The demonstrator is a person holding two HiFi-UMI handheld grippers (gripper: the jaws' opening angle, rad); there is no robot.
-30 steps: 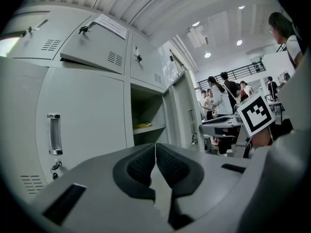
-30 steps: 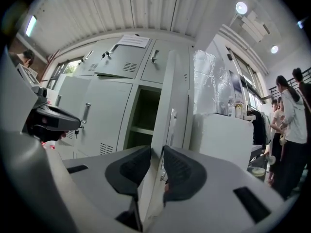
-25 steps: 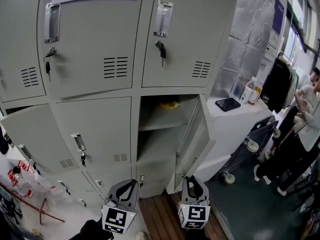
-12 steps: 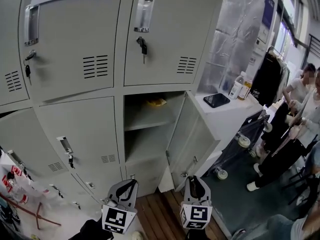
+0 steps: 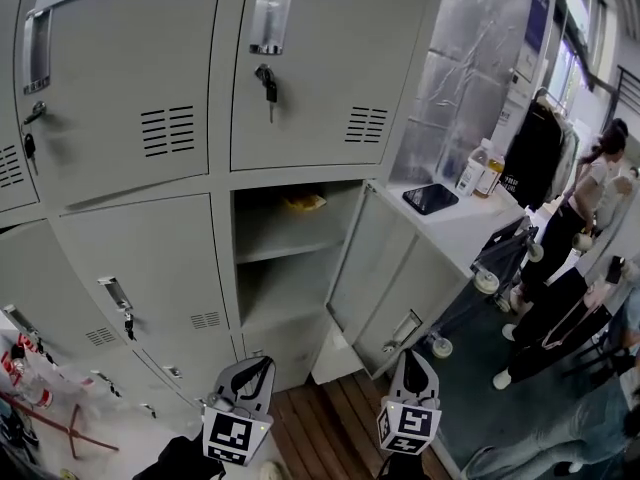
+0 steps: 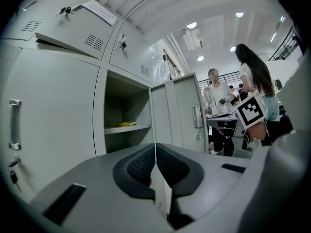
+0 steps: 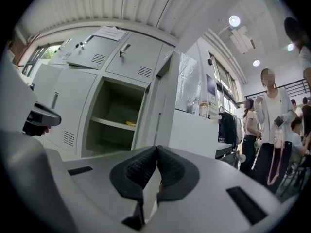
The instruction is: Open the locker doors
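Note:
The grey lockers fill the head view. One middle-row door (image 5: 385, 268) stands swung open to the right, showing a compartment (image 5: 285, 258) with a shelf and a yellow thing (image 5: 303, 202) on it. My left gripper (image 5: 262, 366) is at the bottom, shut and empty, pointing level at the lockers (image 6: 155, 147). My right gripper (image 5: 414, 354) is below the open door's handle (image 5: 405, 328) and apart from it. Its jaws have just closed with nothing between them (image 7: 157, 149). The neighbouring door (image 5: 150, 268) with handle and key is closed.
Upper doors carry keys (image 5: 265, 83). A white counter (image 5: 470, 223) to the right holds a dark tablet (image 5: 430, 198) and bottles (image 5: 480, 173). People (image 5: 570, 258) and a wheeled cart (image 5: 495, 268) stand at the right. Wooden floor (image 5: 320, 418) lies below, with clutter at the left (image 5: 25, 378).
The open door has swung wider to the right. My right gripper has moved right, away from the compartment. The left gripper has kept its place in the head view.

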